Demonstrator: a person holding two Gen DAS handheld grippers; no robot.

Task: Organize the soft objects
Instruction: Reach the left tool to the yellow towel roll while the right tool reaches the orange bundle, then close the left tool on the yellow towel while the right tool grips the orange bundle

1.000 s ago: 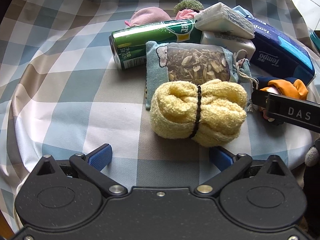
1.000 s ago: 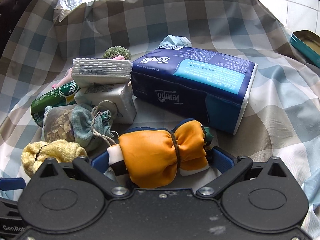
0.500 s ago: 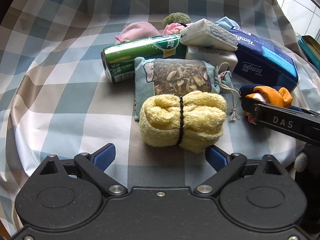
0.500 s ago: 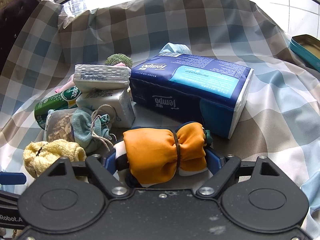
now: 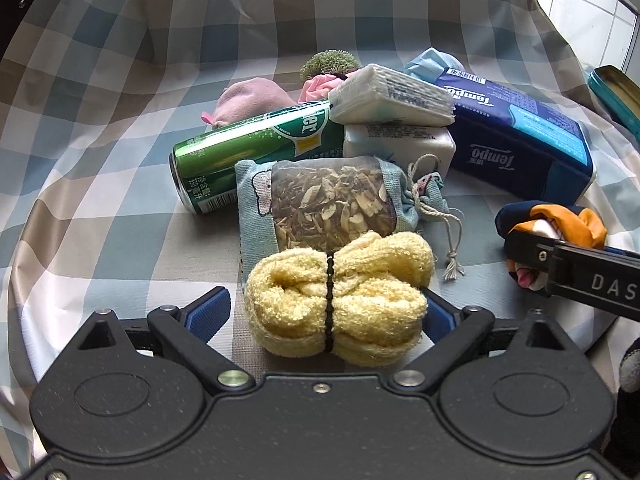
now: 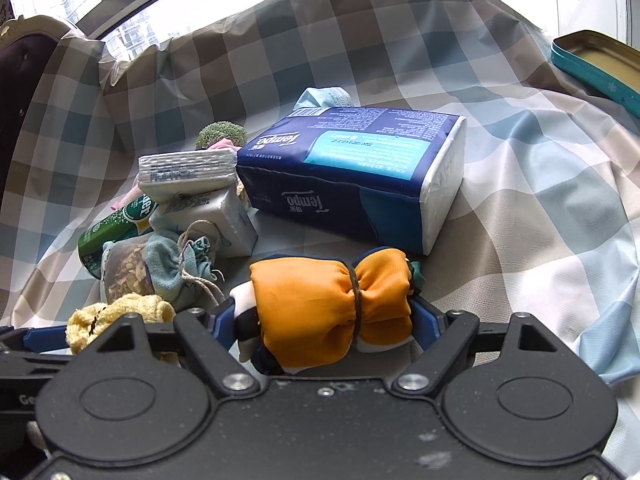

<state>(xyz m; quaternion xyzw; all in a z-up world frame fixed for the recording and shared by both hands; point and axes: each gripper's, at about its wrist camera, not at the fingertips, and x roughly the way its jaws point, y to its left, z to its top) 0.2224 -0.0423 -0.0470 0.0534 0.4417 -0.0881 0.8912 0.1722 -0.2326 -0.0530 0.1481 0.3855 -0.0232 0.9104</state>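
Observation:
A rolled yellow towel (image 5: 340, 300), tied with a black band, lies on the checked cloth between the fingers of my left gripper (image 5: 324, 300). The jaws are closing; the right pad touches the roll and the left pad (image 5: 212, 308) stands a little off it. My right gripper (image 6: 324, 312) is closing on an orange cloth bundle (image 6: 320, 312), and both pads press on its ends. That bundle (image 5: 560, 220) and a right finger (image 5: 568, 268) also show at the right of the left wrist view. The towel (image 6: 116, 316) shows at the lower left of the right wrist view.
Behind the towel lie a drawstring sachet (image 5: 328, 204), a green can (image 5: 248, 148), two white tissue packs (image 5: 392, 96), a dark blue tissue pack (image 6: 352, 172), a pink pouch (image 5: 252, 100) and a green pom-pom (image 5: 328, 64). A teal tin (image 6: 596, 64) stands far right.
Both pairs of jaws have narrowed. The left gripper has come forward around the yellow towel. The right pads have closed onto the orange bundle, which now sits a little higher.

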